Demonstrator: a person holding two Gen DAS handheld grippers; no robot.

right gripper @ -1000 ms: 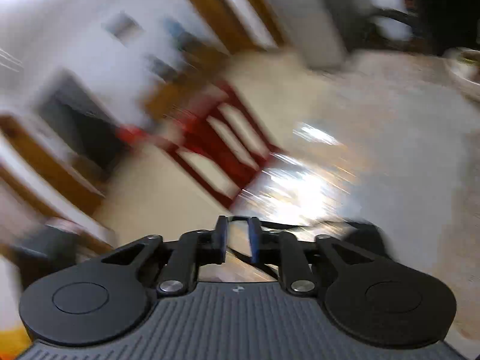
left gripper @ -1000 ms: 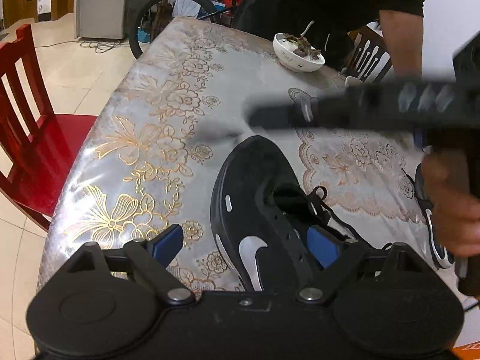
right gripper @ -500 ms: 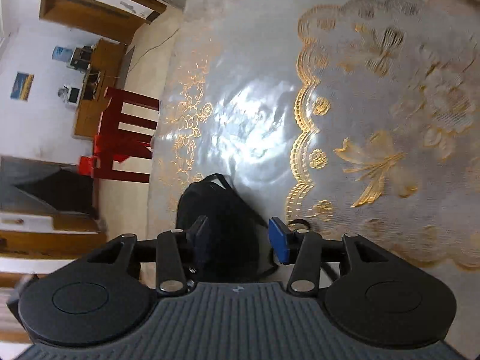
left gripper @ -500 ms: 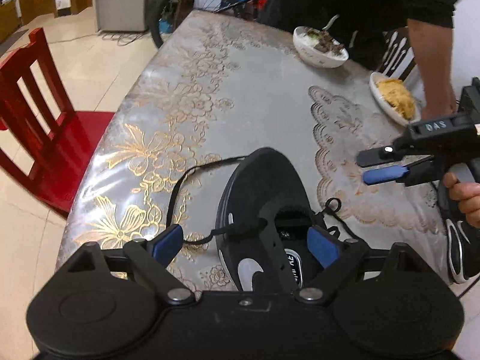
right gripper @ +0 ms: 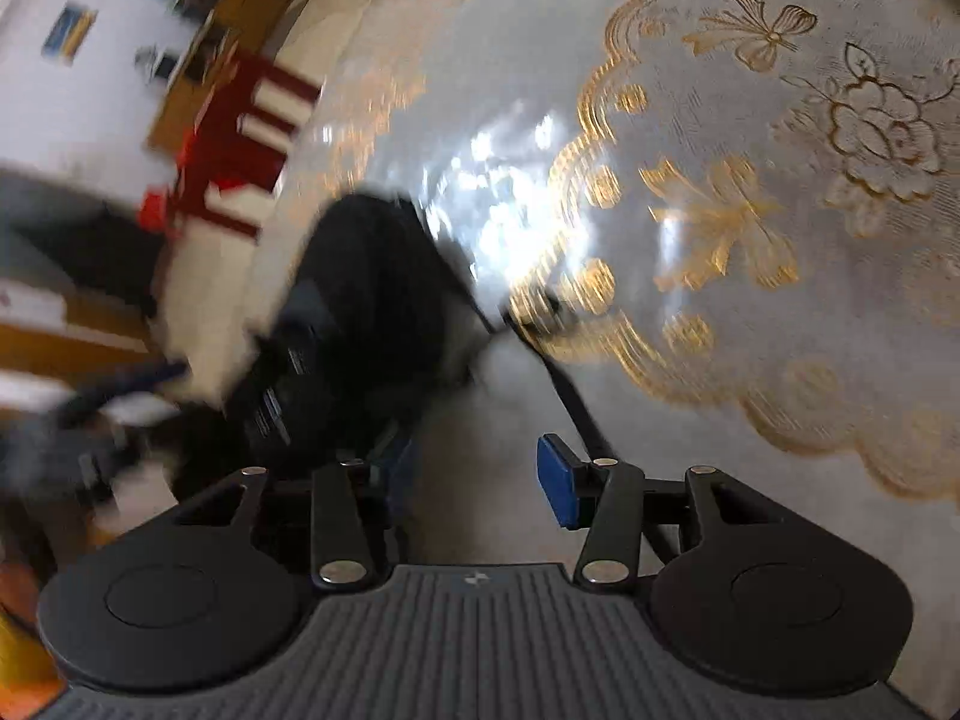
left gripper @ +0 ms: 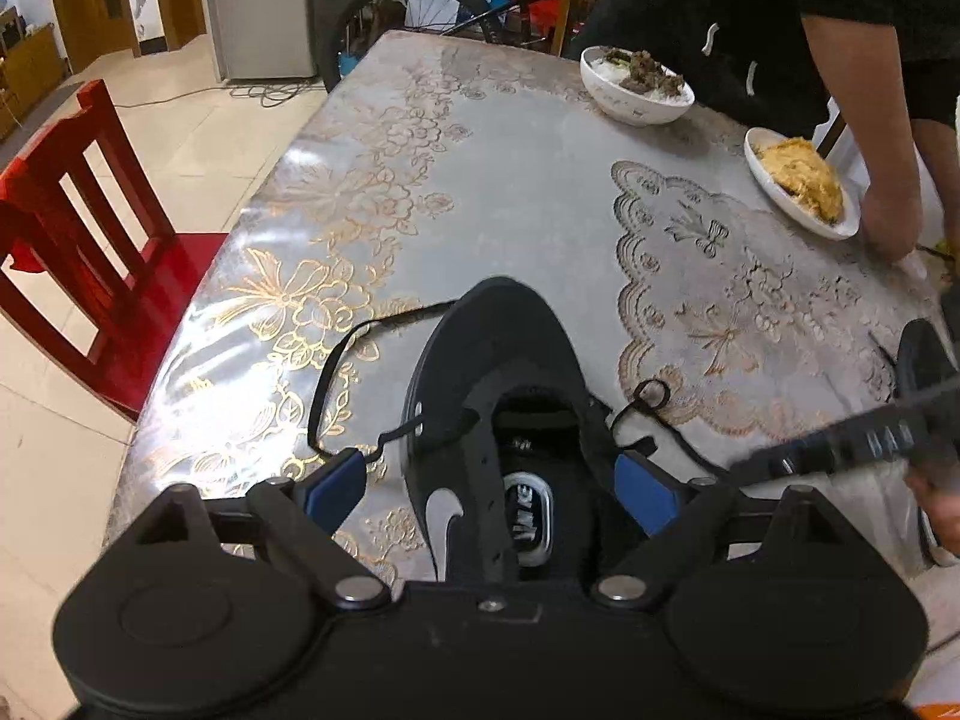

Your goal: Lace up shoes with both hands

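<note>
A black shoe [left gripper: 492,360] with a white swoosh lies on the table [left gripper: 528,192], toe pointing away. It sits between the blue pads [left gripper: 336,486] of my left gripper [left gripper: 489,489], which stands wide open and clear of the shoe's sides. One end of the black lace [left gripper: 324,384] loops loose on the table left of the shoe; another end [left gripper: 651,396] curls at its right. My right gripper [left gripper: 780,459] comes in blurred from the right. In the right wrist view, that gripper [right gripper: 474,474] is open and empty, the shoe [right gripper: 372,312] to its left, and the lace [right gripper: 576,408] runs beside its right finger.
A second dark shoe [left gripper: 924,360] lies at the right edge. A bowl of rice [left gripper: 636,84] and a plate of yellow food [left gripper: 798,180] stand at the far right, by a person's arm [left gripper: 888,180]. A red chair [left gripper: 78,228] stands past the table's left edge.
My right gripper opened and swung from above the shoe to low at its right. The lace it pulled now lies slack left of the shoe. The left gripper shifted slightly.
</note>
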